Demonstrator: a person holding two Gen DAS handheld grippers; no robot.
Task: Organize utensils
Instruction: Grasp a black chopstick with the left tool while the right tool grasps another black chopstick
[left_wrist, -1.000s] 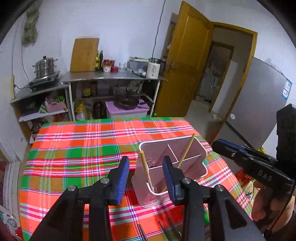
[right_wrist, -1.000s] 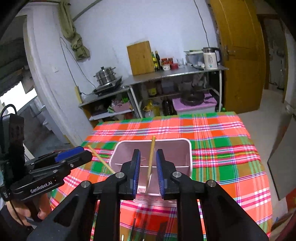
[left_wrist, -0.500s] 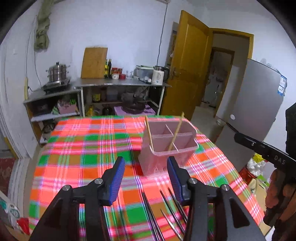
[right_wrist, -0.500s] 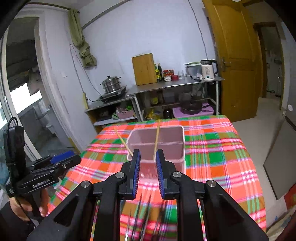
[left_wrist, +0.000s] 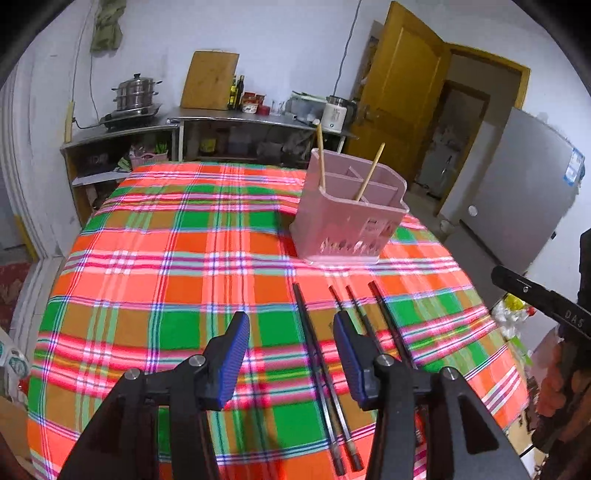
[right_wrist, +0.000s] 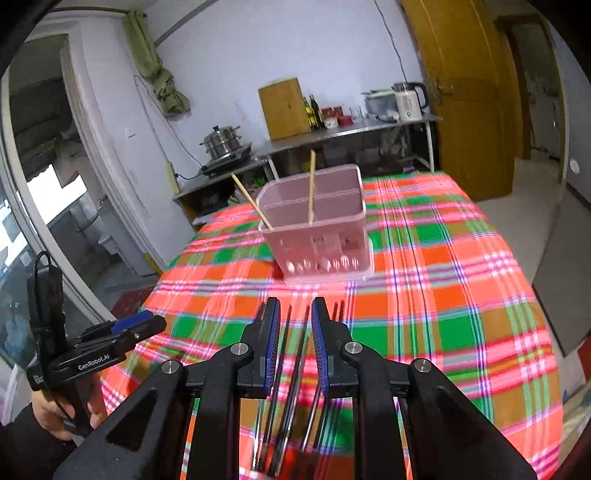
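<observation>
A pink divided utensil holder (left_wrist: 349, 218) stands on the plaid tablecloth (left_wrist: 177, 266), with two wooden chopsticks (left_wrist: 320, 155) leaning in it. It also shows in the right wrist view (right_wrist: 317, 229). Several dark chopsticks (left_wrist: 321, 365) lie on the cloth in front of the holder; they also show in the right wrist view (right_wrist: 291, 380). My left gripper (left_wrist: 291, 354) is open and empty above the cloth, just left of them. My right gripper (right_wrist: 295, 347) is open a little and empty, above the dark chopsticks.
Behind the table stands a metal shelf counter (left_wrist: 236, 122) with a steamer pot (left_wrist: 135, 92), cutting board, bottles and kettle. A wooden door (left_wrist: 399, 85) and a grey fridge (left_wrist: 524, 192) are at the right. The table's near and right edges are close.
Both grippers pulled back from the holder toward the near table edge. The dark chopsticks have come into view. The right jaws have opened slightly.
</observation>
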